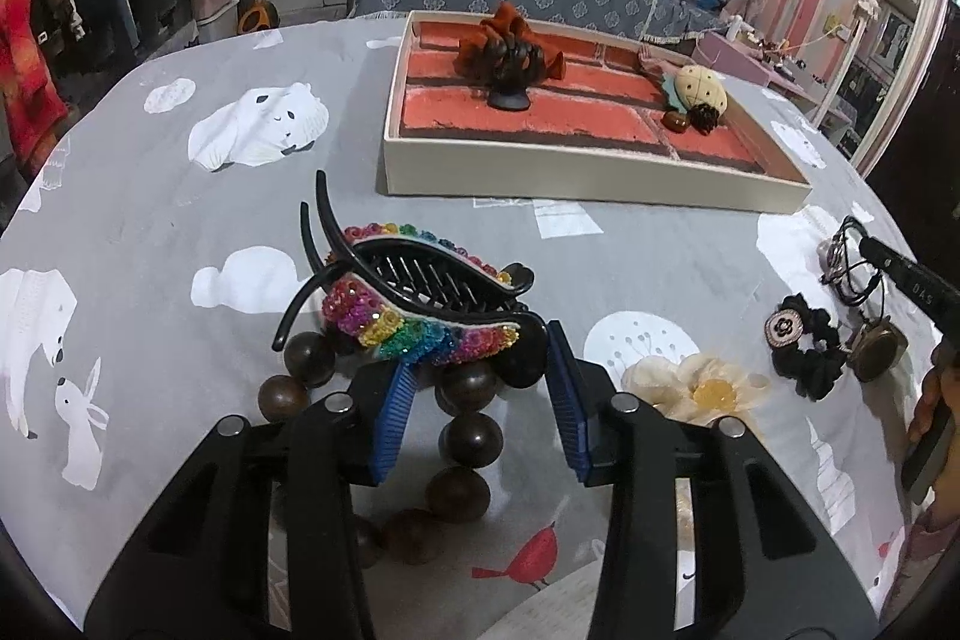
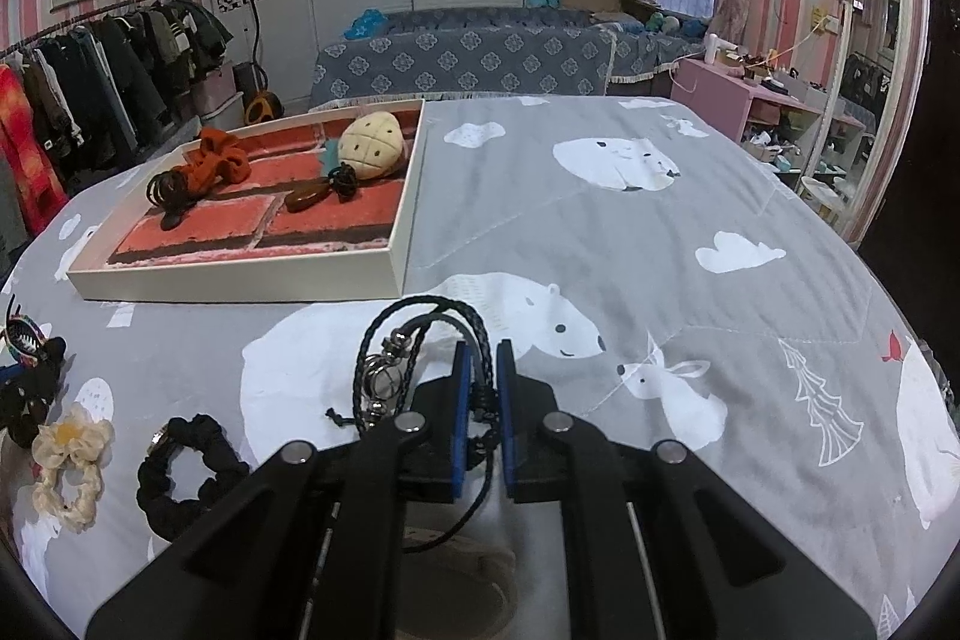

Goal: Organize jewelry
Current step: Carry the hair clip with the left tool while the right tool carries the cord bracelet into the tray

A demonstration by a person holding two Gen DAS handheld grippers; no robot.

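left gripper (image 1: 477,388): jaws partly open, straddling the rainbow sequin hair claw (image 1: 414,298), which lies on wooden beads (image 1: 471,439) on the grey sheet (image 1: 660,250); pad contact cannot be told. right gripper (image 2: 480,400): jaws narrow, clamped on a black braided cord bracelet (image 2: 420,340). tray (image 2: 240,274) sits beyond, holding an orange scrunchie (image 2: 219,166)

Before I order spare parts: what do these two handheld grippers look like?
Both match: the left gripper and right gripper have matte black angular finger arms with silver round pivot bolts, and flat blue ribbed pads inside the fingertips. White lettering marks the right gripper's side in the left wrist view.
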